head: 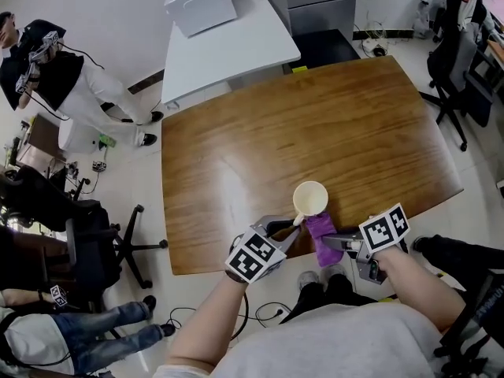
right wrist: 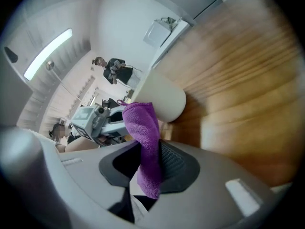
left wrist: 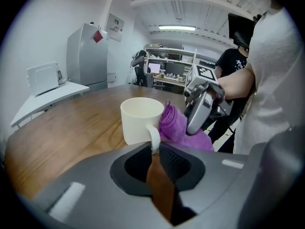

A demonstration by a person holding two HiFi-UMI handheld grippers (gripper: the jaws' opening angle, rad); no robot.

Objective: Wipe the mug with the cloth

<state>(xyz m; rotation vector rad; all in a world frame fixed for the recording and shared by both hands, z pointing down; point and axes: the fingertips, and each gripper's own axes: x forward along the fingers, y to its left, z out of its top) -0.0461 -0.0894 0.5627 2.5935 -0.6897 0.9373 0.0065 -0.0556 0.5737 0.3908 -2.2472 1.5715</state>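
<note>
My left tool [left wrist: 155, 150] gripped the mug [left wrist: 139, 119] by its handle [left wrist: 154, 137] on the bench [head: 315, 124]; my right tool [right wrist: 153, 150] clamped the purple cloth [right wrist: 143, 125] (bunched against the mug's side).

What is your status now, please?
Left tool shut on handle of mug. Right tool shut on purple cloth, cloth against mug. Nothing in the way.
</note>
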